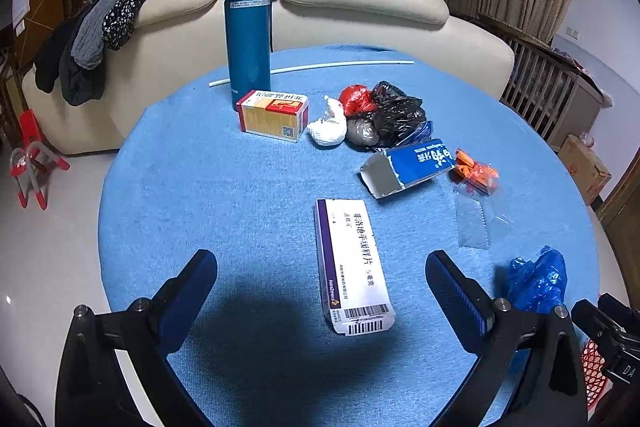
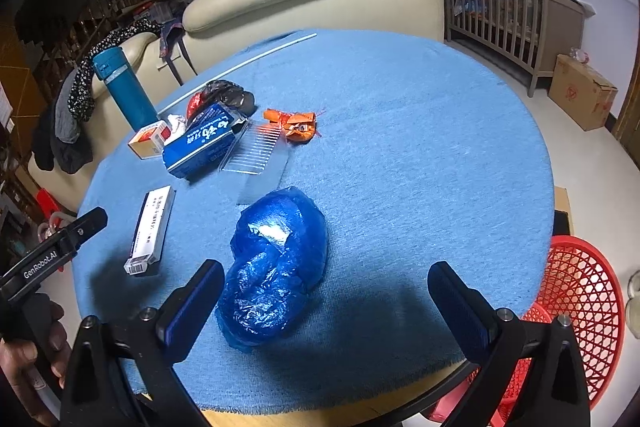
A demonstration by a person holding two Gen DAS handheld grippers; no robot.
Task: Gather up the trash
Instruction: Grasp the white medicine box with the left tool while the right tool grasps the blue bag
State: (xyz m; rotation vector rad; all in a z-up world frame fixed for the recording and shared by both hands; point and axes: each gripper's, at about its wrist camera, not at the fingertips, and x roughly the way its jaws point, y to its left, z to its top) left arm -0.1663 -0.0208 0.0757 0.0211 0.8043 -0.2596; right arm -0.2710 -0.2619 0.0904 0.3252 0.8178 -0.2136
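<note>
The left gripper (image 1: pixel 320 267) hovers with jaws apart over the white medicine box (image 1: pixel 353 265), which lies flat on the blue table cover (image 1: pixel 224 187). The right gripper (image 2: pixel 325 281) is also spread wide, around the crumpled blue plastic bag (image 2: pixel 276 263). A red mesh basket (image 2: pixel 580 311) stands beside the table.

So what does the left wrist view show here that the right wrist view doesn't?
Only the left wrist view: the white crumpled wad in full and the red stool on the floor.
Only the right wrist view: the red mesh basket's open rim and the cardboard box in full.
Both: white medicine box, blue plastic bag, teal flask, both hand-held grippers open.
</note>
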